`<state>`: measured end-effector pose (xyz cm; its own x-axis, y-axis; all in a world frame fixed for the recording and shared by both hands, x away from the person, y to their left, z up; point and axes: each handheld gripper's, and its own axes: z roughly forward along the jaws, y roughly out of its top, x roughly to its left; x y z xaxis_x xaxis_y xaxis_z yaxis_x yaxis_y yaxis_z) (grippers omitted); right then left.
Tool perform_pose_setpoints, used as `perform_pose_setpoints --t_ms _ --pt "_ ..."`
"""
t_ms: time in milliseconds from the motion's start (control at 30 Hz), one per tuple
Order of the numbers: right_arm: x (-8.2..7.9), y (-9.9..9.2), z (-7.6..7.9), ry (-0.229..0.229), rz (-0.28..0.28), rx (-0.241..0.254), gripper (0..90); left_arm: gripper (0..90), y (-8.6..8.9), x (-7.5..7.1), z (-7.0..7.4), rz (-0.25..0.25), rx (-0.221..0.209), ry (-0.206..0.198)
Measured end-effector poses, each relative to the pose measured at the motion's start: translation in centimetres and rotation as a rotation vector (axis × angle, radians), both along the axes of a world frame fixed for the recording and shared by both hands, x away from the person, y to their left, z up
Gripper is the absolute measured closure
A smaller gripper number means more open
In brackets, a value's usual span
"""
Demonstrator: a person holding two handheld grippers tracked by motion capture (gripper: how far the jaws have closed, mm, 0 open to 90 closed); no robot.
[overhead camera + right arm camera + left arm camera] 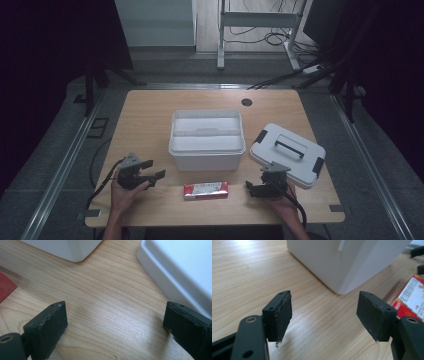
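Both hands are low at the near edge of the light wooden table [150, 107]. The left gripper [153, 169] sits with its jaws spread wide, nothing between them, aimed toward the open white plastic storage box [207, 148] at the table's middle. Just in front of that box lies a flat red-and-white packet [205, 190], between the two grippers and touched by neither. On the right, the right gripper [253, 188] is parted just as wide over bare wood, right beside the white lid with the black handle and clips [287, 154], which rests flat next to the box.
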<state>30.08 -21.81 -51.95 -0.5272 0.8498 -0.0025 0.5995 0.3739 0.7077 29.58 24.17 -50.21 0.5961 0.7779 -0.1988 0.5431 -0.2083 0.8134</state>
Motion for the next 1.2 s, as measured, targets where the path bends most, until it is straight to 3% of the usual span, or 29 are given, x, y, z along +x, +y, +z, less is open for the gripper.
perform_pose_setpoints --t_ms 167,333,433,533,567,667,700,800,1100,1200 --pt "0.0 0.0 0.0 -0.002 0.003 0.002 6.0 23.6 0.0 -0.1 0.1 0.073 0.030 -0.004" --pt "0.0 0.0 0.0 -0.004 0.004 0.002 6.5 27.3 -0.1 -0.4 0.4 0.076 0.038 -0.014" --pt "0.0 0.1 0.0 -0.004 0.000 0.003 6.6 28.5 -0.1 -0.6 1.5 0.040 0.052 -0.036" --pt "0.0 0.1 0.0 -0.004 -0.001 0.003 6.7 30.4 0.3 -0.6 3.2 -0.031 0.066 -0.052" --pt "0.0 0.1 0.0 -0.004 -0.001 0.003 6.7 30.8 0.3 -0.6 3.2 -0.031 0.066 -0.052" --pt "0.0 0.1 0.0 -0.005 -0.001 0.001 6.7 33.4 1.5 -0.2 4.2 -0.055 -0.001 -0.084" --pt "0.1 0.1 0.0 -0.005 -0.002 0.001 6.7 34.7 1.9 0.2 5.0 -0.068 -0.041 -0.108" --pt "0.1 0.1 0.0 -0.005 -0.006 0.001 7.0 35.2 2.0 0.6 6.0 -0.074 -0.062 -0.131" --pt "0.1 0.0 0.0 -0.010 -0.022 0.005 9.7 40.6 1.3 3.3 10.6 -0.155 -0.083 -0.189" --pt "0.1 0.0 0.0 -0.013 -0.026 0.008 10.9 41.0 0.6 4.2 12.3 -0.193 -0.054 -0.199"
